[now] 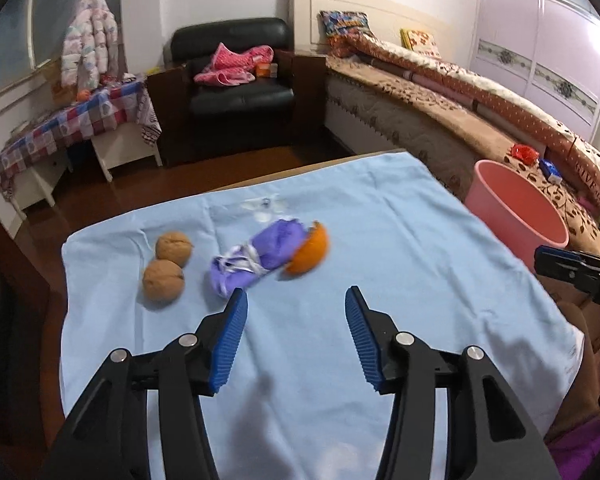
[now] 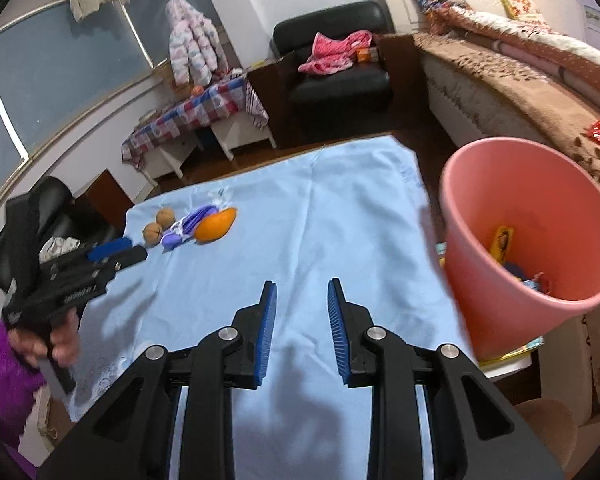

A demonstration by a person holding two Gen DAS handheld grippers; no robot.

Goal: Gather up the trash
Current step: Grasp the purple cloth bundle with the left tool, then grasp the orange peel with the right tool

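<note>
Desk (image 1: 380,240): draped in light blue cloth; bed and black armchair behind.
Trash: purple wrapper (image 1: 256,258), orange peel (image 1: 310,254) touching it, two walnuts (image 1: 168,266) just left, clear plastic scrap (image 1: 264,206) behind.
Pink bin (image 2: 528,240): at desk's right edge, wrappers inside.
Left gripper (image 1: 296,300): fingers spread wide, empty, near wrapper.
Right gripper (image 2: 302,294): fingers parted, empty, beside bin.

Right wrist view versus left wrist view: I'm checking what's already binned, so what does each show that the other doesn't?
Only the right wrist view looks into the pink bin, showing wrappers at its bottom. Only the left wrist view shows a clear plastic scrap plainly. Both show the two walnuts, purple wrapper, orange peel, blue cloth and both open grippers: left, right.
</note>
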